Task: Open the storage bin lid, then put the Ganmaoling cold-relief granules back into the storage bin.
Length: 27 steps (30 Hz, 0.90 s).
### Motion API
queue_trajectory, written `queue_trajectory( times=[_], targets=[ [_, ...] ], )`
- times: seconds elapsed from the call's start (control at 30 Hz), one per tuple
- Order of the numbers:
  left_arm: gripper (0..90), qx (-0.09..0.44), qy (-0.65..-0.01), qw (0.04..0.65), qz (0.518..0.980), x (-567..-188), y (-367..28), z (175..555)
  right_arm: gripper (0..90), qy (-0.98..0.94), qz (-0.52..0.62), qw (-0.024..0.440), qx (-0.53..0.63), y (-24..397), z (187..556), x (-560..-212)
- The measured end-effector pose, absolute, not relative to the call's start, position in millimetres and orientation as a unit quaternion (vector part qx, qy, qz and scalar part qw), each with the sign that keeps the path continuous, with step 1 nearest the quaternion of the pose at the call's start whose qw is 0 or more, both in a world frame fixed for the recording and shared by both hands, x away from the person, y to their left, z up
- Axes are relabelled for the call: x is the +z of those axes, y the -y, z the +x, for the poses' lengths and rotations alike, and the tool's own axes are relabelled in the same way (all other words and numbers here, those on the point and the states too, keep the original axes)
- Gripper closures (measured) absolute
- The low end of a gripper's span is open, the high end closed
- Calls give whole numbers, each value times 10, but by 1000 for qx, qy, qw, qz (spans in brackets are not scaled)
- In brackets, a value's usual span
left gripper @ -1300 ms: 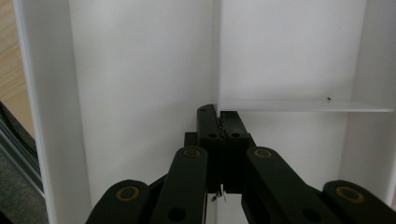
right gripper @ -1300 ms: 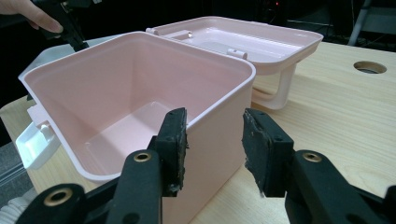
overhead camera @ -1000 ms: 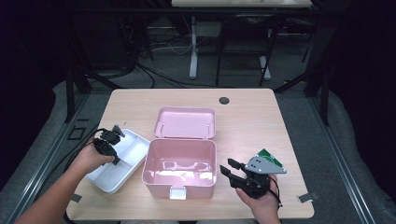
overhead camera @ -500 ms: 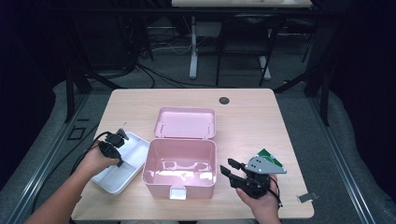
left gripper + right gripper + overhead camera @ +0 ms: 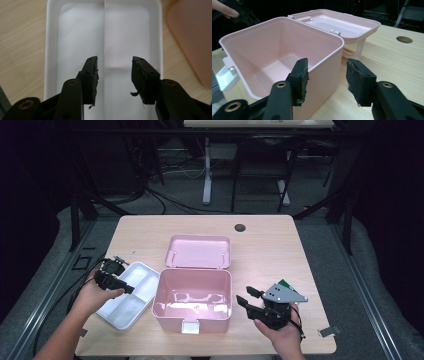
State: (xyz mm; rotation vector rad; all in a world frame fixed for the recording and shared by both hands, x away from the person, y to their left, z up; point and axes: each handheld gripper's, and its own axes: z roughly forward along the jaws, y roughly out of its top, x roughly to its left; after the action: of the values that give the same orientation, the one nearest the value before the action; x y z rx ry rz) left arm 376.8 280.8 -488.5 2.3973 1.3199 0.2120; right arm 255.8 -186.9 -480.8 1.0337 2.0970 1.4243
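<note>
The left gripper [image 5: 114, 67] has just been opening its fingers, released over the smooth white rectangular tray [image 5: 51, 45], nothing between them.

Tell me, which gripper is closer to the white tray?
The left. The left gripper hangs right over the white tray, jaws open with nothing between them. The right gripper sits on the far side of the pink box, near the box's right wall.

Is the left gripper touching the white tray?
Apart. In the left gripper view, the left gripper, jaws just opened with nothing between them, hovers over the white tray, whose divider shows through the gap.
</note>
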Motion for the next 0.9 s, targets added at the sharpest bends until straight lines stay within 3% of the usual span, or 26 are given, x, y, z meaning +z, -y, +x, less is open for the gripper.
queue_trajectory(
  times=[0.17,0.3,0.43,0.63,0.9],
  targets=[
    [506,103,-458,213,857,-4803,-2804,3746,445,-772,369,212,472,1845,2643,-4770],
    [501,94,-462,215,855,-4790,-2795,3740,424,-783,370,216,451,1832,2698,-4746],
    [481,102,-467,175,861,-4744,-2795,3714,392,-803,367,209,422,1846,2802,-4711],
    [451,67,-442,185,875,-4735,-2734,3639,390,-830,379,183,366,1868,2920,-4653],
    [411,62,-440,204,872,-4664,-2743,3612,356,-854,364,197,315,1814,3040,-4490]
  ],
)
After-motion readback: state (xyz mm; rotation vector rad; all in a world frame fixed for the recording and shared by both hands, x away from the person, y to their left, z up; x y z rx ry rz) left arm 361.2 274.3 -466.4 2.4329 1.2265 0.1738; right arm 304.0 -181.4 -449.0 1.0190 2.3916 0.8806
